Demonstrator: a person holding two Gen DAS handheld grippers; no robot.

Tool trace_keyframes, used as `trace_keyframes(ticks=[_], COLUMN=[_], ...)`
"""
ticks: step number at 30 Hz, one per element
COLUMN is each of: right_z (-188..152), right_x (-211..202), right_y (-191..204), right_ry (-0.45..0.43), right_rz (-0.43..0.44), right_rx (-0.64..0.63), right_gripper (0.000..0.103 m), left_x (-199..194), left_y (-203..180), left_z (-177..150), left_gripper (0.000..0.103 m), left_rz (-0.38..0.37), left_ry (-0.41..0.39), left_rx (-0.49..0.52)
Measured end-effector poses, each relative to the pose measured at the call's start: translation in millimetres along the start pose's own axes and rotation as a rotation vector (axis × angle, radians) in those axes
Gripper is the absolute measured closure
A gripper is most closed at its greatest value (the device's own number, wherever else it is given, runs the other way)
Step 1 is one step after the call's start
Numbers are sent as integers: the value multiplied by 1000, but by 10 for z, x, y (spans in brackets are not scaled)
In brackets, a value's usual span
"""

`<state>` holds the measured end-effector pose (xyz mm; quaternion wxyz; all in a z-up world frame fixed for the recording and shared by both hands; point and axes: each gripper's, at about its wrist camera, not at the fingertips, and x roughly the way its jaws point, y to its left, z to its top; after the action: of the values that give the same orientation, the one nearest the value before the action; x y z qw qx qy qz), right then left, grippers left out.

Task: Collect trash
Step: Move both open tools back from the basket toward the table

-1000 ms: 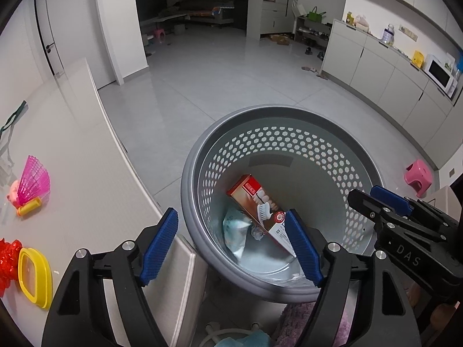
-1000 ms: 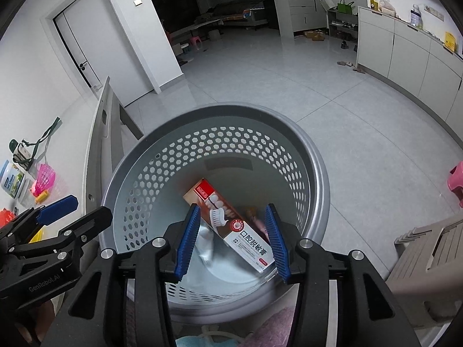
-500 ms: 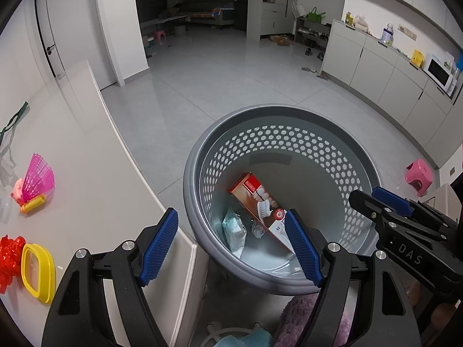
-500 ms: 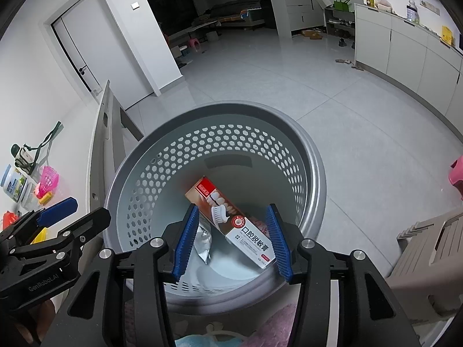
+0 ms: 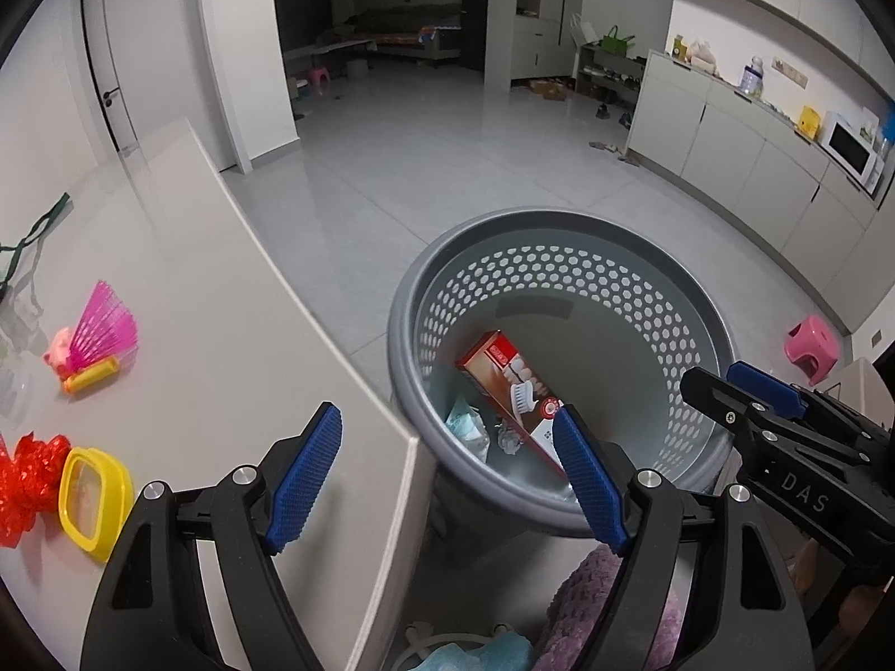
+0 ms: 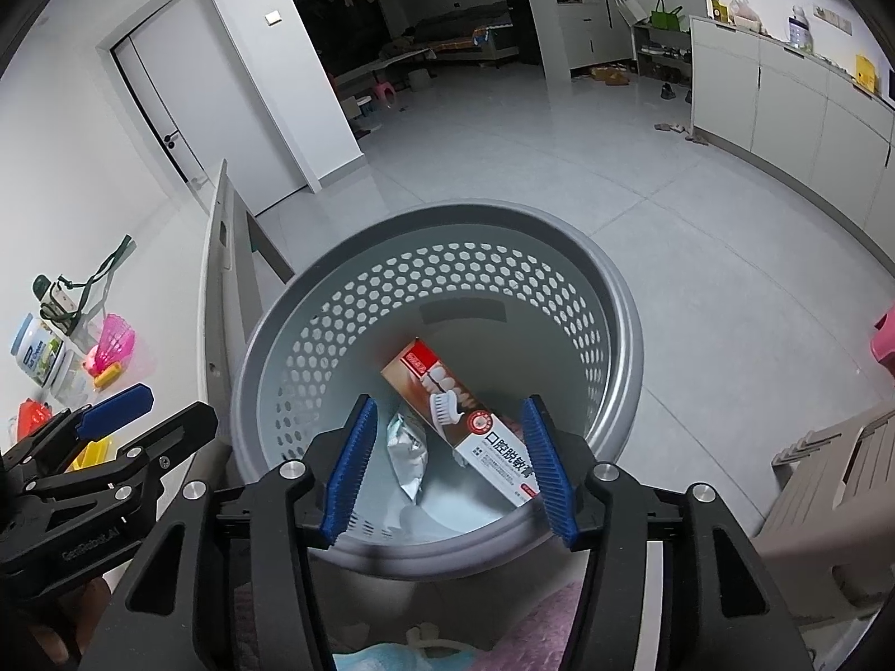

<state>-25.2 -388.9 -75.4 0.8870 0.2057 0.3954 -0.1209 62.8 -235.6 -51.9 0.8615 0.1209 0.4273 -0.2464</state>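
Blue-padded and black, hanging over the grey basket point(image 6: 615, 302): right gripper point(image 6: 447, 464), jaws opening, holding nothing, pointing down into the hole-dotted tub. Sitting far below between its pads, not touching them: toothpaste box point(image 6: 464, 419), red at the far end and white at the near end, lying flat on the basket floor. Lying just left of the box: silvery wrapper point(image 6: 407, 450), crumpled.

Reaching wide open over the near right corner of the white table point(image 5: 224, 335) and the left rim of the basket point(image 5: 559, 223): left gripper point(image 5: 447, 469), gripping nothing. Showing in its view too: toothpaste box point(image 5: 503, 380), wrapper point(image 5: 467, 428) and a small paper ball point(image 5: 508, 439) beside them in the basket.

Resting on the table, well left of the basket: pink fan toy point(image 5: 100, 335), yellow lid point(image 5: 92, 497) and red crinkly wrap point(image 5: 25, 481) touching it. Standing farther left in the right camera's view: white jar point(image 6: 39, 355).

Sitting on the tiled floor point(image 5: 419, 156), off to the right: pink stool point(image 5: 814, 344). Peeking in at the near edge under both tools: purple fuzzy cloth point(image 5: 582, 604).
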Motion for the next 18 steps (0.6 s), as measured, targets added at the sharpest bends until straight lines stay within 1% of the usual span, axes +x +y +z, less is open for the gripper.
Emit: trace_keyframes(ticks=[4,6,9,14,18], right_z=[-37,-54,-75,-125,-180], right_x=[-57,-100,-148,-223,-261], right_y=[86,134,213,357,497], right_ry=[-15,-28,-36,-49,-51], right_rz=[11,19,34,51,61], right_rx=[-16,-25,-40,-61,-91], right_gripper=[43,37,34,33,31], left_x=[-85,-129,-191,-351,-476], left_y=[81,137,234,388,519], left_z=[-46,-73,-113,-192,-269], left_gripper=[24,23,22,17,16], left_rz=[9,17,28,51,62], left_ry=[-14,-22,-32,-63,-85], left_rx=[-15,-23,-38,-64,-81])
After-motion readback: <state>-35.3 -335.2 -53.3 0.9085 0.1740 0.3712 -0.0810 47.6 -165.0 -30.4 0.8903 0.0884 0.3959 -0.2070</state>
